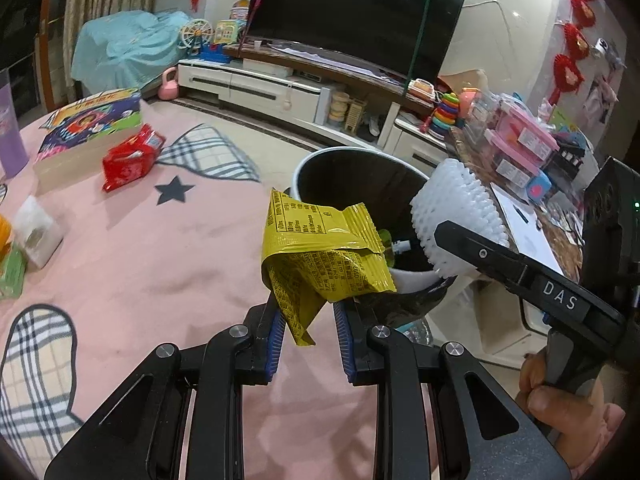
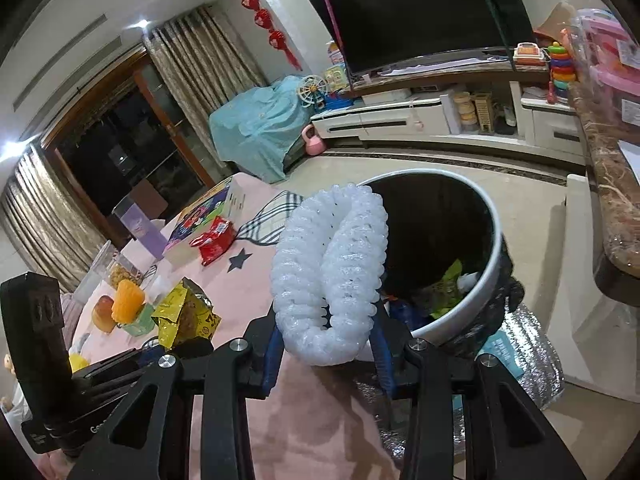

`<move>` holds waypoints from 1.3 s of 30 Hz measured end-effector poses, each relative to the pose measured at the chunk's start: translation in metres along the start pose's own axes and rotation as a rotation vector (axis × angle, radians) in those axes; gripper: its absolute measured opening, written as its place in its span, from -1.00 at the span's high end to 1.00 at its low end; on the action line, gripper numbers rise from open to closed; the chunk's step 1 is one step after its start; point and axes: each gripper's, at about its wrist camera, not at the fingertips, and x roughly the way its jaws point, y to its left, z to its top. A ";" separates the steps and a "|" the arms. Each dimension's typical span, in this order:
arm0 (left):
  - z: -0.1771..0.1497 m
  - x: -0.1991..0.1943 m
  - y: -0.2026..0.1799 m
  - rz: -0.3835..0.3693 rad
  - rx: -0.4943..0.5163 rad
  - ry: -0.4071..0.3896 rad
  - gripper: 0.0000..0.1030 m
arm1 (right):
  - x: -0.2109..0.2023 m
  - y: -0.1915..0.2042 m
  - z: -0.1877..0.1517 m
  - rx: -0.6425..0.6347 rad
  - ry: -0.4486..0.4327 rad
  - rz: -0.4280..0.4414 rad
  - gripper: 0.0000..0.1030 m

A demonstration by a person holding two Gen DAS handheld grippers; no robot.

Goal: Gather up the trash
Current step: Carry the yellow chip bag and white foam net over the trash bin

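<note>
Just short of the bin [image 1: 362, 184], on its table side: left gripper [image 1: 309, 330], fingers narrow, pinching a crumpled yellow wrapper [image 1: 320, 252] by its lower tail; rest of wrapper sticking up, overlapping bin rim in left wrist view. Over the bin's near rim, seen from right wrist cam: right gripper [image 2: 326, 354], fingers fairly wide, clamped on a folded white foam net [image 2: 330, 276], bulk of it hanging w/ the dark opening of the bin [image 2: 460, 256] behind & to its right. Same net [image 1: 460, 220] in left cam at bin's right edge, touching yellow wrapper? can't tell. Inside bin: black liner, green scraps + a white bit at bottom. Left of bin, on pink tablecloth [image 1: 152, 260]: red snack bag [image 1: 130, 158] & colourful box [image 1: 92, 128], both well apart from bin. Beyond bin: TV [image 1: 356, 12] on low white cabinet [image 1: 256, 84].
</note>
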 end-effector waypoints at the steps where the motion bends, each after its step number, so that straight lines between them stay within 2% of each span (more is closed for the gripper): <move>1: 0.001 0.001 -0.002 -0.001 0.003 0.000 0.58 | 0.000 -0.002 0.002 0.001 0.000 -0.001 0.24; 11: 0.015 0.013 -0.022 -0.005 0.036 0.004 0.58 | -0.001 -0.014 0.013 0.003 -0.009 -0.014 0.24; 39: 0.043 0.049 -0.040 0.005 0.069 0.023 0.58 | 0.026 -0.048 0.039 -0.002 0.068 -0.051 0.19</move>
